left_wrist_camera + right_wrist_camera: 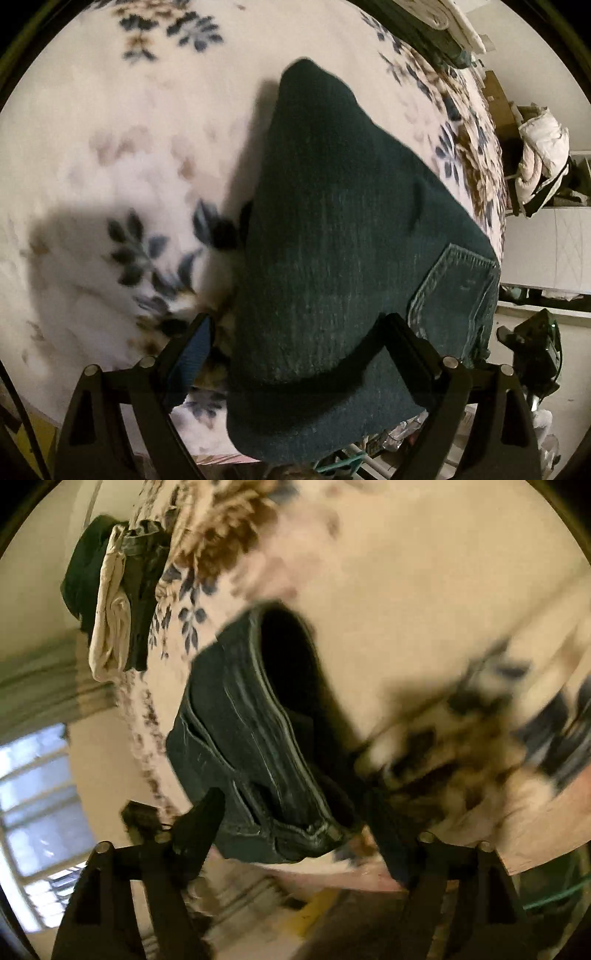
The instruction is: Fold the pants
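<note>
Dark teal jeans (332, 229) lie folded on a white floral blanket (110, 147), back pocket (454, 291) at the right. My left gripper (299, 332) is open, its fingers (192, 347) either side of the jeans' near edge, which bulges between them. In the right wrist view the jeans' waistband end (251, 746) lies at the bed's edge. My right gripper (295, 819) is open with its fingers (199, 823) spread around the waistband corner. The view is motion-blurred.
The blanket's edge (487, 177) drops off to the right, with cluttered shelves and a bundled quilt (539, 155) beyond. A pile of other folded clothes (118, 602) sits at the bed's far end. A window (33, 812) is at lower left.
</note>
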`<state>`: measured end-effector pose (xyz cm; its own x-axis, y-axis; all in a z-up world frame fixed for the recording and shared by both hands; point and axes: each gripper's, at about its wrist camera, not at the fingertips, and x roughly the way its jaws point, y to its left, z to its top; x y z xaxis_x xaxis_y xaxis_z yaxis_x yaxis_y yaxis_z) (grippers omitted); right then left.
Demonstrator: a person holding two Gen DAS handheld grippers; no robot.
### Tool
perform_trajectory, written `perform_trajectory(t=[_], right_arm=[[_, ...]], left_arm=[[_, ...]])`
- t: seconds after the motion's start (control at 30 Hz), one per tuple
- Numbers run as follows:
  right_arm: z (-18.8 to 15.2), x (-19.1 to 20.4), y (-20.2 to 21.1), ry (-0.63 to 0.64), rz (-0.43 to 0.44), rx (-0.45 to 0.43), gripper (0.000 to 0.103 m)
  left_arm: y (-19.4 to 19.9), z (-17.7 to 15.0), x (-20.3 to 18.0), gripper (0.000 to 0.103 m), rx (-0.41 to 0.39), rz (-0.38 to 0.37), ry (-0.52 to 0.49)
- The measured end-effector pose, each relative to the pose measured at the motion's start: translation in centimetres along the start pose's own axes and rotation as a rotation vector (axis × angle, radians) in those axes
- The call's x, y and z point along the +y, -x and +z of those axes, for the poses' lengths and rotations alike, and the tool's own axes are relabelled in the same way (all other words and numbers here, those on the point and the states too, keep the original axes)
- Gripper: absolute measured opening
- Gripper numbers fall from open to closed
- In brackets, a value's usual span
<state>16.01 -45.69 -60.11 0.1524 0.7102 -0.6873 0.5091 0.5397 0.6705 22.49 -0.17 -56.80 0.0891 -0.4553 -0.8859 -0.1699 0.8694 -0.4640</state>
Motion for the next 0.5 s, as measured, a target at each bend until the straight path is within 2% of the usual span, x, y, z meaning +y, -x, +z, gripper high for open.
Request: perform_trajectory(t=[0.03,0.07,0.1,0.17,0.23,0.3,0.33,0.43,0.5], right_arm=[[-0.3,0.4,-0.7,0.028,-0.065,-0.003,0.035],[-0.6,0.4,-1.1,0.056,-0.148,-0.004,0.028],[-0.4,-0.9,-1.4,0.001,-0.208,0.002,0.029],[-0.1,-1.9,-1.9,-0.043,-0.217,0.042,0.03],[-0.1,0.4,-1.4,0.054,-0.259,0.062,0.036],[-0.6,4.2,0.0,0.17,-0.391,0.078,0.066],[-0.9,6.5,0.9,0.231,-0.453,0.064,0.071],[-1.7,12.5,2.0,0.378,-0.498,0.049,0.073],[-1.3,17.1,0.6,0.466,-0.509,0.063,0.073]], left_arm=[[-0.2,-0.1,0.0,0.089,-0.01,0.029,-0.011],[-0.4,0.0,0.1,0.087,-0.012,0.048,-0.021],[-0.5,0.0,0.1,0.083,-0.008,0.047,-0.028],[-0.3,0.0,-0.1,0.081,0.004,0.033,-0.034],[0.8,0.0,-1.2,0.081,-0.024,0.076,-0.082],[2.2,0.0,-2.1,0.081,-0.052,0.121,-0.114],[2.8,0.0,-2.4,0.081,-0.067,0.149,-0.119],[4.6,0.4,-2.3,0.083,-0.143,0.233,-0.103],[5.4,1.3,-1.6,0.084,-0.176,0.278,-0.073]])
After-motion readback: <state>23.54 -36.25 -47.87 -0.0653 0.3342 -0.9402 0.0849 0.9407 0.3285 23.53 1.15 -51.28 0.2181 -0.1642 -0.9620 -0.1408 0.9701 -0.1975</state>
